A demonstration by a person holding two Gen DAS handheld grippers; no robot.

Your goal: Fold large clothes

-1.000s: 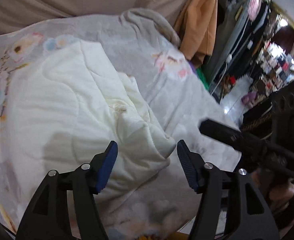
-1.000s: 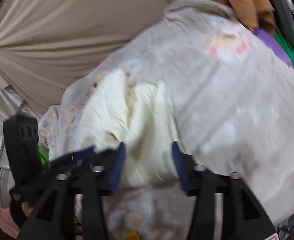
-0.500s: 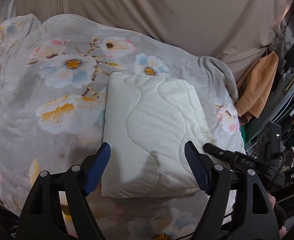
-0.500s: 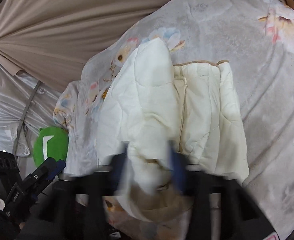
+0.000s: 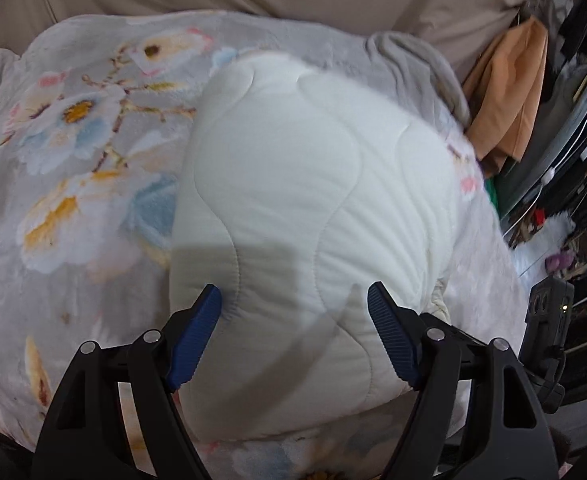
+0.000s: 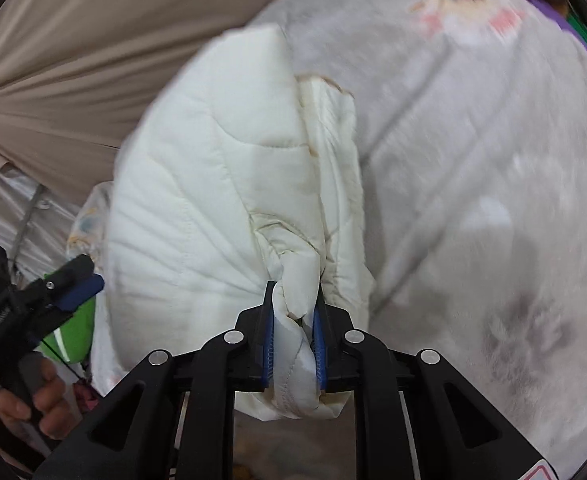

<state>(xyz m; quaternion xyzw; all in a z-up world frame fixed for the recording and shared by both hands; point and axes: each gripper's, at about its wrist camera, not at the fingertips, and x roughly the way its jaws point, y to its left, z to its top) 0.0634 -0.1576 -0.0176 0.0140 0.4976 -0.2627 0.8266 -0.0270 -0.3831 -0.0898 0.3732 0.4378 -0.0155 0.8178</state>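
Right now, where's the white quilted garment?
The white quilted garment lies on the floral blanket, centre of both views; its near corner is pinched in the right tool.

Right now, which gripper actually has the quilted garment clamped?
The right gripper: its jaws have just closed and pinch a bunched edge of the cream quilted garment. The left gripper stands with jaws wide, straddling the garment without pinching it.

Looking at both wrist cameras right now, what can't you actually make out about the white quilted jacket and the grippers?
- Left wrist view: white quilted jacket near edge, hidden behind left gripper.
- Right wrist view: the jacket corner inside right gripper, covered by its pads.
- Both views: floral blanket pattern, smeared by motion blur.
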